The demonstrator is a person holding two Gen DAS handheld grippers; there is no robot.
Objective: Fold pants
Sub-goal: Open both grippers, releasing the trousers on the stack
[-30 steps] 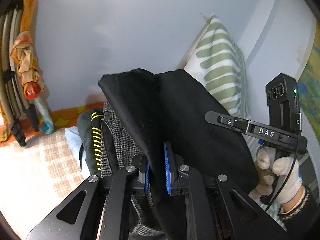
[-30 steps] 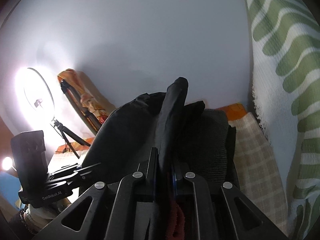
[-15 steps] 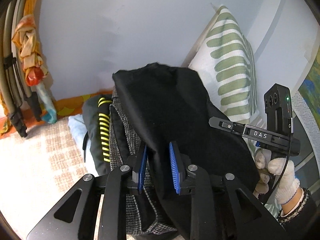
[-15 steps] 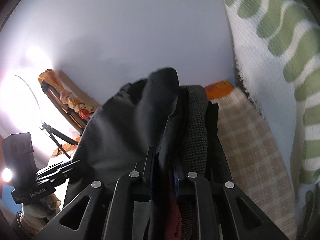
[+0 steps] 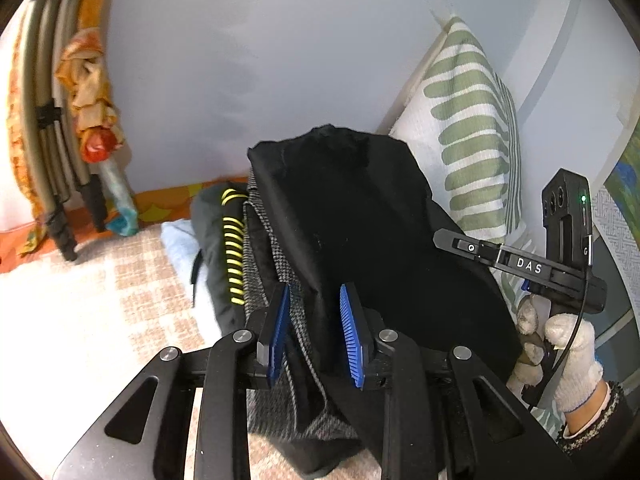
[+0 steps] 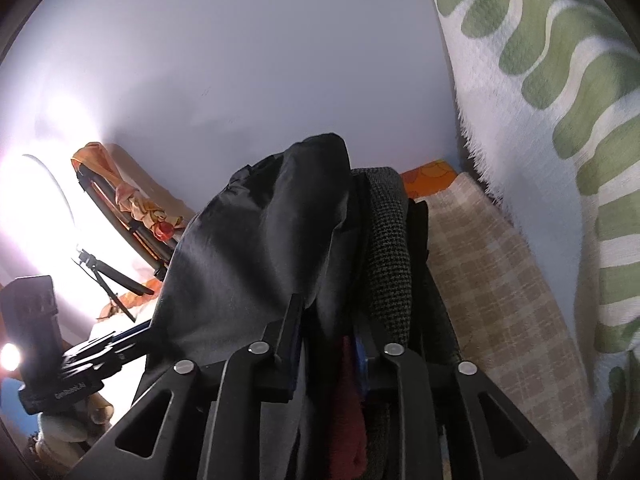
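The folded black pants (image 5: 372,216) lie on top of a stack of folded clothes, over a grey tweed garment (image 5: 268,264). My left gripper (image 5: 314,330) is open, its blue pads on either side of the pants' near edge without pinching it. My right gripper (image 6: 328,336) has opened a little and the black pants (image 6: 260,248) still hang between its fingers; it also shows at the far side of the stack in the left wrist view (image 5: 472,246). A dark red cloth (image 6: 348,412) shows between the right fingers.
A black garment with yellow stripes (image 5: 232,256) and a light blue cloth (image 5: 178,244) sit left of the stack on the checked bedspread (image 5: 100,320). A green-and-white pillow (image 5: 468,148) leans on the wall at right. A tripod (image 5: 52,184) draped with orange cloth stands at left.
My left gripper has opened and let go of the pants' edge. The pants have come down onto the stack. My right gripper's fingers have parted somewhat.
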